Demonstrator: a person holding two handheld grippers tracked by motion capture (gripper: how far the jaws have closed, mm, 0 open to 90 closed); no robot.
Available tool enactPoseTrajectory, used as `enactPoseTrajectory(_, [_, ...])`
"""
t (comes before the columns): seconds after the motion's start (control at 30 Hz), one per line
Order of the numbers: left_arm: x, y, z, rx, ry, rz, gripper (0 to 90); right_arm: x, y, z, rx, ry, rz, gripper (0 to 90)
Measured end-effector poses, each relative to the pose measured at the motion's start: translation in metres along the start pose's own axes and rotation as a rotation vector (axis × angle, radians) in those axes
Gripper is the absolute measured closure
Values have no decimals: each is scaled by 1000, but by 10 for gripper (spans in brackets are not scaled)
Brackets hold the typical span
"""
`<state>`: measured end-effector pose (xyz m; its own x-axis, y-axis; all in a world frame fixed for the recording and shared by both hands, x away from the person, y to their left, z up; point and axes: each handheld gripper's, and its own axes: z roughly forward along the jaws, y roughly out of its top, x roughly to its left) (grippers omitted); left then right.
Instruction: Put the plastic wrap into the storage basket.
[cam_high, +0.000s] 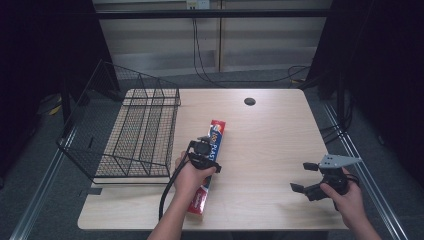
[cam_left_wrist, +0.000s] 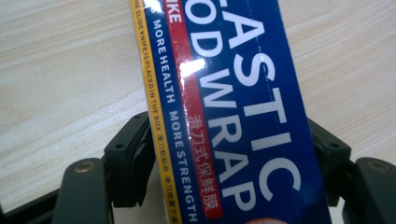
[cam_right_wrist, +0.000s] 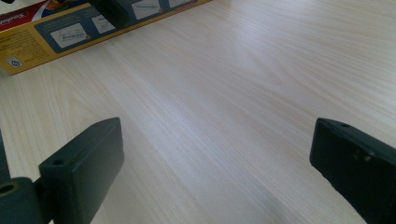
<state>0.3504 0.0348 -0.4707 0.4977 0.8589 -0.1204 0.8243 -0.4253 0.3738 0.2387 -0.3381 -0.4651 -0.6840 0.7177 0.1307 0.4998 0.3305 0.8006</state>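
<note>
From the high view, a pale wood table (cam_high: 270, 150) stands on grey carpet, with dark curtains at both sides and a light wall behind where cables hang down. A round cable hole (cam_high: 249, 101) sits near the table's far edge. On the left part of the table is a black wire rack (cam_high: 135, 135), its mesh bottom bare, its near end on a flat board. Just right of the rack lies a long box of plastic wrap (cam_high: 218, 131), running from near the table's middle toward the near edge. The left gripper (cam_high: 204, 150) comes down over the box about midway along it, the person's left hand (cam_high: 189, 176) behind it and a black cable trailing toward the near edge. The right gripper (cam_high: 302, 177) is well apart, near the right edge, held in the right hand (cam_high: 345, 197), a grey plate on top.

In the left gripper view, the wrap box (cam_left_wrist: 233, 107), blue with white lettering, a red band and a yellow edge, lies between the two black jaws on the wood. The left jaw looks to be against the box's yellow edge and the right jaw meets its blue side; the pads appear to press on it, so the gripper is grasping the box.

In the right gripper view, the jaws stand wide apart over bare wood (cam_right_wrist: 224, 93), released, with nothing between them. The box's yellow and blue side panel (cam_right_wrist: 70, 32) lies at the top left, far off.
</note>
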Motion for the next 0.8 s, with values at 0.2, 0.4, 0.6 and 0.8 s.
enactPoseTrajectory(0.2, [-4, 3, -7, 28, 60, -2, 405, 1, 0, -1, -7, -5, -2, 32])
enactPoseTrajectory(0.4, [2, 4, -15, 72, 1, -5, 428, -1, 0, -2, -15, 1, 4, 31])
enactPoseTrajectory(0.6, [5, 9, -30, 101, -60, -2, 430, -1, 0, -2, -14, -1, 3, 30])
enactPoseTrajectory(0.8, [7, 14, -44, 103, -59, 12, 429, -1, 0, -3, -18, -4, 2, 30])
